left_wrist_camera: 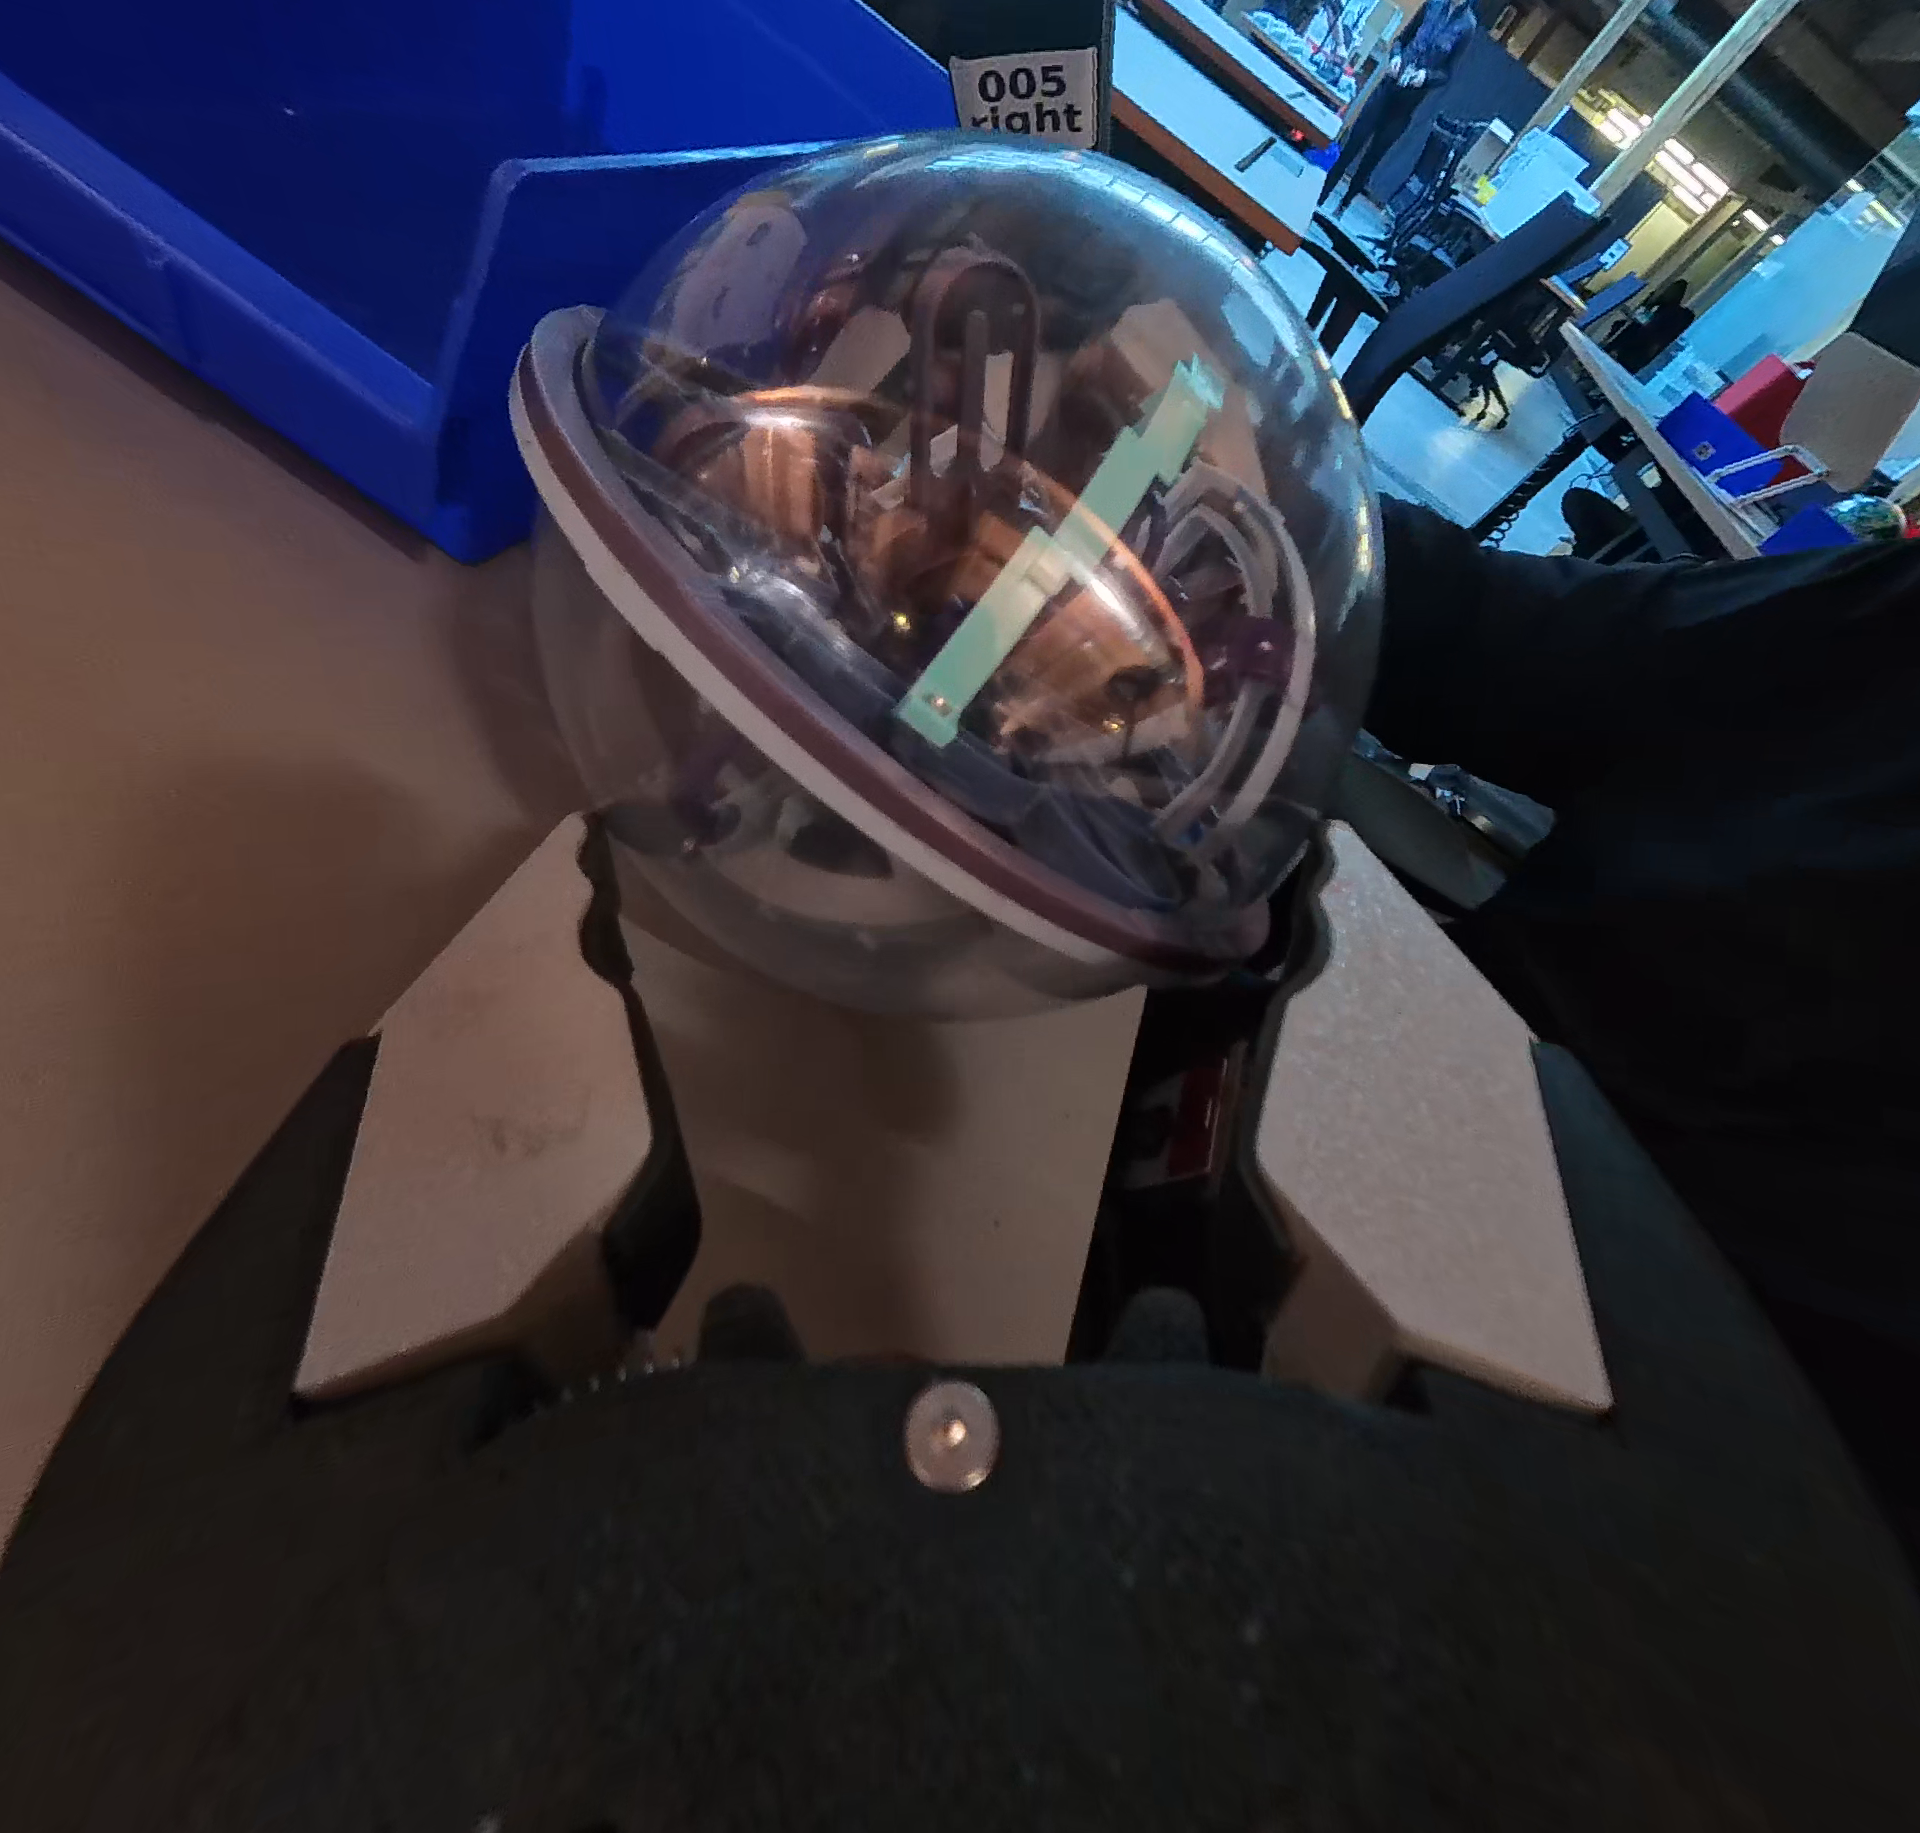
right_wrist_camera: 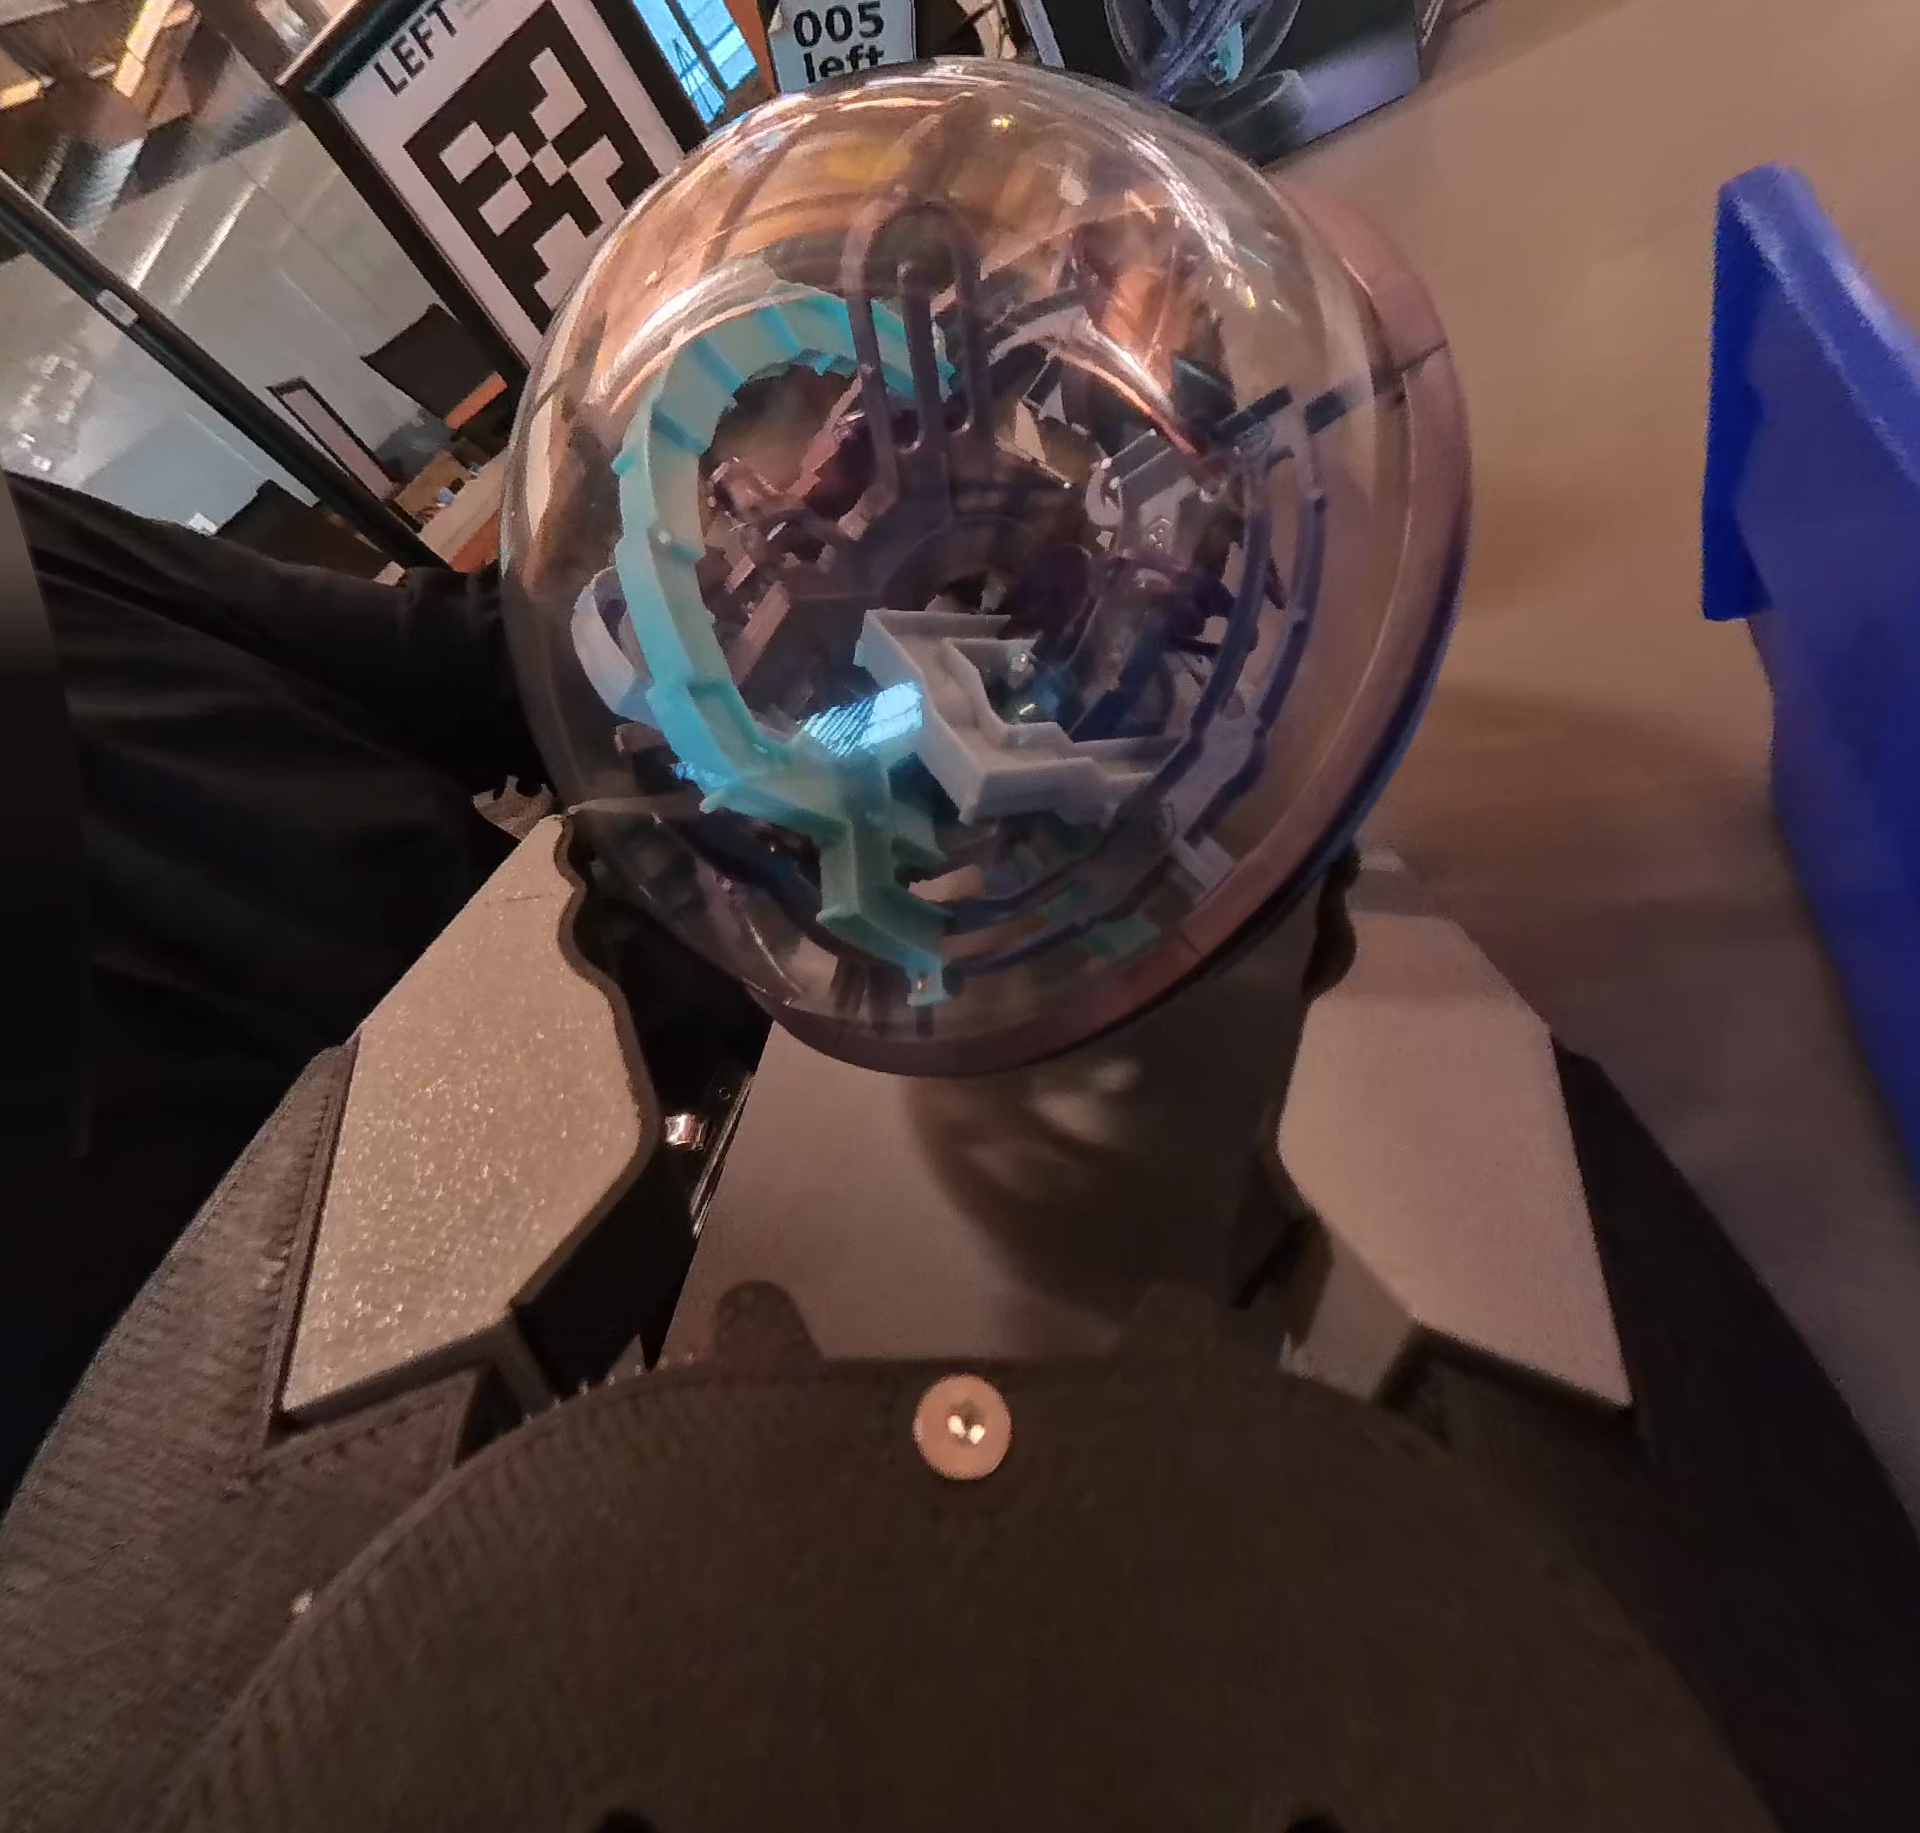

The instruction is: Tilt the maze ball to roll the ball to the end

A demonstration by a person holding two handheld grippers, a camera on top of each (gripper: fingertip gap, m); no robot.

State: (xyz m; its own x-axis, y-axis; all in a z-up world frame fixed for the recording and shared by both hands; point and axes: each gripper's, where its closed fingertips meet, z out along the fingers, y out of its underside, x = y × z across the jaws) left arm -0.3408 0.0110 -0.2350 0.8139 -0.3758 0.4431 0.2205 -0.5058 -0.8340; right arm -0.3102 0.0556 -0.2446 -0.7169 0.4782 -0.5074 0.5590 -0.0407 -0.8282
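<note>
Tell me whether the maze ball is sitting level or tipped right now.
Tipped. In the left wrist view the maze ball's equator rim runs diagonally, high at left, low at right.

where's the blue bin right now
In the left wrist view the blue bin fills the upper left, on the table behind the maze ball; in the right wrist view it runs along the right edge.

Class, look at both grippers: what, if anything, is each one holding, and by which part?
Both hold the same clear maze ball. The left gripper clamps its lower half, either side of the tilted rim; the right gripper clamps its lower sides too.
</note>
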